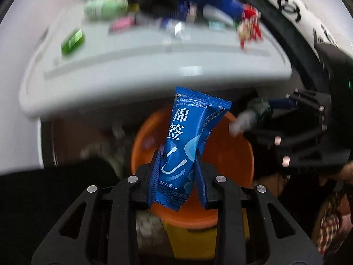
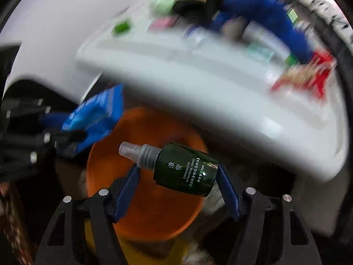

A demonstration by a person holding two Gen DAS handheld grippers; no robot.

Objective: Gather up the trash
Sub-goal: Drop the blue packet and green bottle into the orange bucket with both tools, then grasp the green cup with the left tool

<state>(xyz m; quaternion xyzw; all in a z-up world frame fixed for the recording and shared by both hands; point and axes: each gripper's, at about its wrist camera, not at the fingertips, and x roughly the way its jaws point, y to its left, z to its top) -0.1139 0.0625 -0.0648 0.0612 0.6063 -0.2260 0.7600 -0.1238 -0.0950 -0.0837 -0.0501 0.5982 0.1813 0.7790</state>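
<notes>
My left gripper (image 1: pixel 177 167) is shut on a blue cotton-swab packet (image 1: pixel 187 141) and holds it upright over the orange bin (image 1: pixel 229 154). My right gripper (image 2: pixel 178 174) is shut on a dark green spray bottle (image 2: pixel 185 170), held sideways with its clear nozzle pointing left, over the same orange bin (image 2: pixel 145 209). In the left wrist view the right gripper (image 1: pixel 253 117) with the bottle is at the right. In the right wrist view the left gripper (image 2: pixel 72 132) with the blue packet (image 2: pixel 97 114) is at the left.
A white table (image 1: pixel 132 75) stands beyond the bin, its edge above it. On it lie blurred items: a green packet (image 1: pixel 72 40), green bottles (image 1: pixel 103 8), a pink item (image 1: pixel 122 23), a red wrapper (image 1: pixel 250 27) and blue cloth (image 1: pixel 211 0).
</notes>
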